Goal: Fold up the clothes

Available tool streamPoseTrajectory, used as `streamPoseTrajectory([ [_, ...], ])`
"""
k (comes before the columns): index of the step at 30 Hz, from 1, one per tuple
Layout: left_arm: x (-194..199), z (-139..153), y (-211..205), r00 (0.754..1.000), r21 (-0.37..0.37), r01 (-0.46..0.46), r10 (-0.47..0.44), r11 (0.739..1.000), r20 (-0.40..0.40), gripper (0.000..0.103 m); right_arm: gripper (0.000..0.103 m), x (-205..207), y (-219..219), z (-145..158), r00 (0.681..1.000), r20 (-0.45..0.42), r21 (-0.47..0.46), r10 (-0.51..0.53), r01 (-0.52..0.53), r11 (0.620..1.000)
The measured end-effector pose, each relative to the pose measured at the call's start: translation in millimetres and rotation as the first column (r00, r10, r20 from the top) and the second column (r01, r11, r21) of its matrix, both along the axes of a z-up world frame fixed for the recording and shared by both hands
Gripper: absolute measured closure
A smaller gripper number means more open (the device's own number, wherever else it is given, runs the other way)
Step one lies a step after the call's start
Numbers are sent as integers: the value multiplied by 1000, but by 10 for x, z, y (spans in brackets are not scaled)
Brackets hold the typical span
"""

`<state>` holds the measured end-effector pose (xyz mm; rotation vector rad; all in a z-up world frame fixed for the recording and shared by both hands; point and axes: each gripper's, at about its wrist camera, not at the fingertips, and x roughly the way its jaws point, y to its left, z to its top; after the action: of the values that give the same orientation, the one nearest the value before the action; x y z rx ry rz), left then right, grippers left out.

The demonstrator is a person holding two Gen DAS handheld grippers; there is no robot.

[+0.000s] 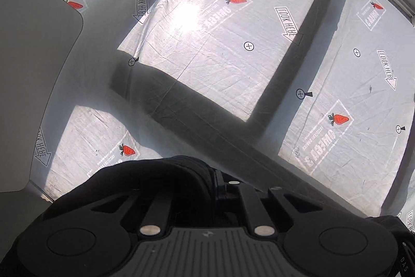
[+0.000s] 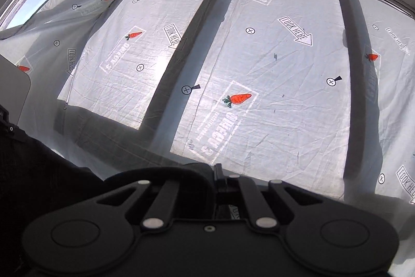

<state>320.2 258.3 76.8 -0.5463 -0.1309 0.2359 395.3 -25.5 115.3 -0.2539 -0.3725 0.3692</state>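
Both grippers point up at a window covered by a white printed sheet. My left gripper (image 1: 214, 181) is shut on a bunched fold of a black garment (image 1: 166, 173), which drapes over its left finger and hangs down. My right gripper (image 2: 215, 178) is shut on the same black garment (image 2: 194, 173), and more of the dark cloth (image 2: 39, 173) hangs at the lower left of the right wrist view. The rest of the garment is hidden below both cameras.
The white sheet (image 1: 233, 43) with carrot logos and "LOOK HERE" arrows hangs over the window (image 2: 259, 69), lit from behind and crossed by dark frame shadows. A grey panel (image 1: 31, 69) stands at the left, and its corner also shows in the right wrist view (image 2: 13, 90).
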Motion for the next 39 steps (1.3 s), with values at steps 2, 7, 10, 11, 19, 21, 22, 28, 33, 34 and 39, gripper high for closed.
streamPoseTrajectory([
  [2, -113, 244, -40, 997, 15, 33, -34, 999, 65, 92, 97, -105, -128, 211, 999, 44, 38, 0, -1, 999],
  [7, -354, 653, -416, 974, 71, 143, -153, 987, 166, 92, 97, -417, -689, 557, 989, 127, 147, -74, 55, 988],
  [10, -426, 722, -737, 960, 99, 212, -226, 972, 163, 91, 97, -555, -1063, 619, 986, 108, 177, -123, 103, 979],
  [11, -435, 690, -833, 958, 96, 238, -250, 967, 144, 91, 97, -575, -1179, 580, 986, 85, 173, -142, 126, 977],
  [19, -320, -564, -1566, 844, -147, 434, -458, 889, -278, 91, 96, -569, -2134, -315, 904, -274, 52, -328, 354, 934],
  [21, -271, -1079, -1776, 720, -215, 485, -527, 847, -452, 88, 76, -385, -2309, -859, 789, -431, -105, -438, 438, 893],
  [22, -250, -1362, -1891, 639, -250, 499, -547, 830, -540, 88, 69, -288, -2394, -1137, 713, -496, -192, -495, 466, 864],
  [28, -391, -2406, -2249, 277, -464, 509, -648, 725, -710, 86, 63, -305, -2924, -2222, 399, -763, -297, -509, 484, 823],
  [33, -524, -2185, -2026, 355, -391, 533, -618, 750, -701, 76, 50, -454, -2829, -1981, 443, -741, -264, -504, 498, 826],
  [34, -548, -2127, -1944, 382, -379, 529, -612, 760, -693, 71, 50, -468, -2790, -1917, 452, -737, -255, -503, 503, 826],
  [39, -667, -1840, -1532, 512, -319, 500, -572, 805, -640, 58, 50, -565, -2477, -1728, 475, -708, -276, -522, 494, 824],
])
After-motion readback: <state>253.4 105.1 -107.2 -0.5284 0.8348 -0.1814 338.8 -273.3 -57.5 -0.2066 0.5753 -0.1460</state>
